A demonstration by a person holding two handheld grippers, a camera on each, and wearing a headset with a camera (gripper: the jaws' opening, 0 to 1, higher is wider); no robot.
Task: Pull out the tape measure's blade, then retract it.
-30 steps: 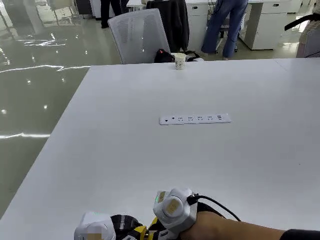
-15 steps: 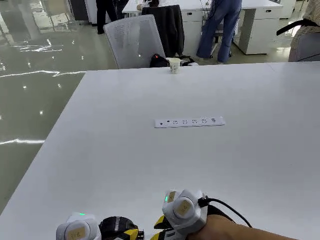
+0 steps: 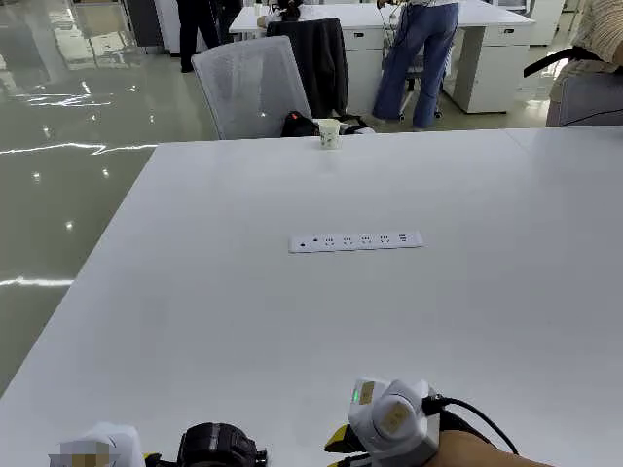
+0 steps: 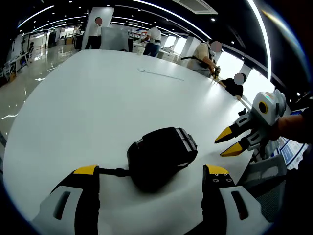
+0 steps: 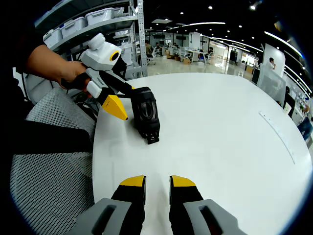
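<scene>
Two jaws of the left gripper (image 4: 151,171) are standing wide apart around the black tape measure (image 4: 161,155). Its long side is pointing toward the right gripper (image 5: 157,182), whose jaws are gaping just a crack, holding nothing. The tape measure is lying well apart from the power strip (image 3: 355,240). I cannot read any writing.
</scene>
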